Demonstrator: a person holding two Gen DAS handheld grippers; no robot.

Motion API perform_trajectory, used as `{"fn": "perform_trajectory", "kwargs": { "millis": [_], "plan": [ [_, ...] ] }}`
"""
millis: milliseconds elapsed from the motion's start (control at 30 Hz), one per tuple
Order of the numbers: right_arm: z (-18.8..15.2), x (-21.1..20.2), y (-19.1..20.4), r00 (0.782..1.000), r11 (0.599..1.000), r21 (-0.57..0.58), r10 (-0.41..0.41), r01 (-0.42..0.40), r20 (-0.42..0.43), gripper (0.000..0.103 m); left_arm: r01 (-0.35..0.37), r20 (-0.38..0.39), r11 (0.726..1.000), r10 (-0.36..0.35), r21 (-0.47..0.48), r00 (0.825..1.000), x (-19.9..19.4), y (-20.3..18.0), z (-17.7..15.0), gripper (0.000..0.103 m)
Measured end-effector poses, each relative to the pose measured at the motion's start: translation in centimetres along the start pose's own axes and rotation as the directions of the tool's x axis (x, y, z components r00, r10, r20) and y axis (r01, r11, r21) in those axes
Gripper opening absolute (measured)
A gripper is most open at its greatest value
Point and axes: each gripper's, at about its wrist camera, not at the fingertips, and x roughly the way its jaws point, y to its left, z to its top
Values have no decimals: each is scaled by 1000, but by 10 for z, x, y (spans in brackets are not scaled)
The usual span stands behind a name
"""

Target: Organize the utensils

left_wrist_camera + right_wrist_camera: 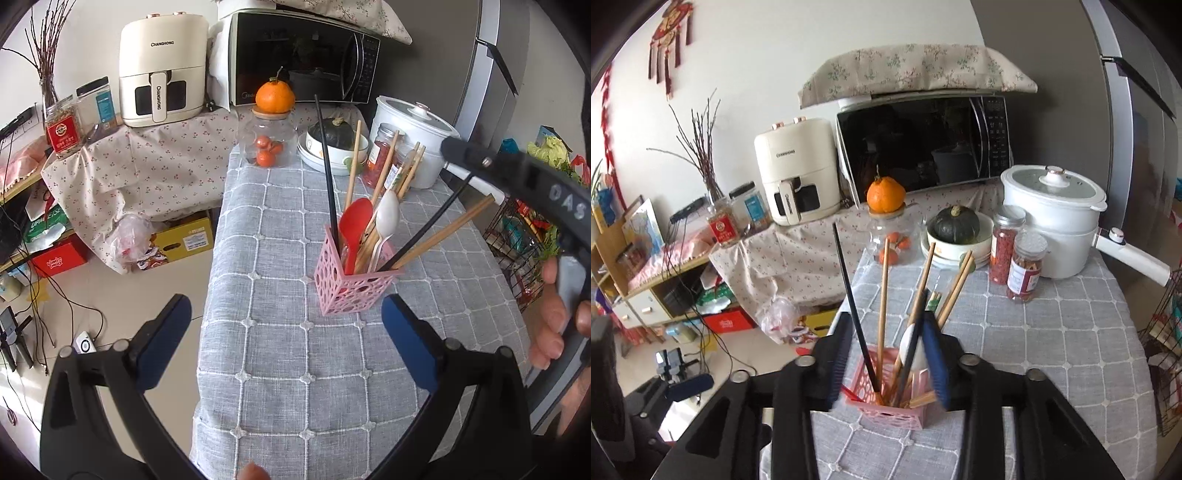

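Both wrist views: shared pink holder (354,280)

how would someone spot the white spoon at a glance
Find the grey checked tablecloth, then the pink perforated holder standing on it. Among the wooden chopsticks there, the white spoon stands bowl up beside a red spoon; it is the only pale plastic piece.

The right tool (888,360) hangs over the pink holder (886,410) on the grey-clothed bench (1052,350), its jaws parted around the standing chopsticks (882,306), a black stick (855,314) and a white spoon (910,349).
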Motion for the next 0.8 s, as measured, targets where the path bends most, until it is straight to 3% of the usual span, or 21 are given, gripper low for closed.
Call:
{"fn": "perform_trajectory", "kwargs": {
  "millis": [133, 200, 300, 467, 567, 800],
  "plan": [
    [9, -43, -7, 993, 1000, 20, -5, 3, 116, 72, -15, 9, 1000, 15, -2, 1000, -8, -6, -3, 102],
    [11, -66, -13, 985, 999, 31, -27, 23, 168, 87, -16, 12, 1000, 16, -4, 1000, -12, -9, -5, 102],
    [8, -98, -23, 974, 996, 61, -76, 64, 212, 103, -17, 3, 1000, 17, -6, 1000, -21, -15, -9, 102],
    [0, -128, -37, 972, 986, 64, -162, 153, 171, 103, -38, 51, 999, 36, 31, 998, -44, -35, -18, 102],
    [-12, -135, -44, 968, 972, 37, -235, 232, 93, 103, -71, 83, 996, 67, 53, 994, -53, -47, -21, 102],
    [-48, -143, -65, 947, 946, 55, -321, 320, 14, 103, -81, 102, 995, 75, 58, 992, -58, -63, -29, 102]
  ]
}}
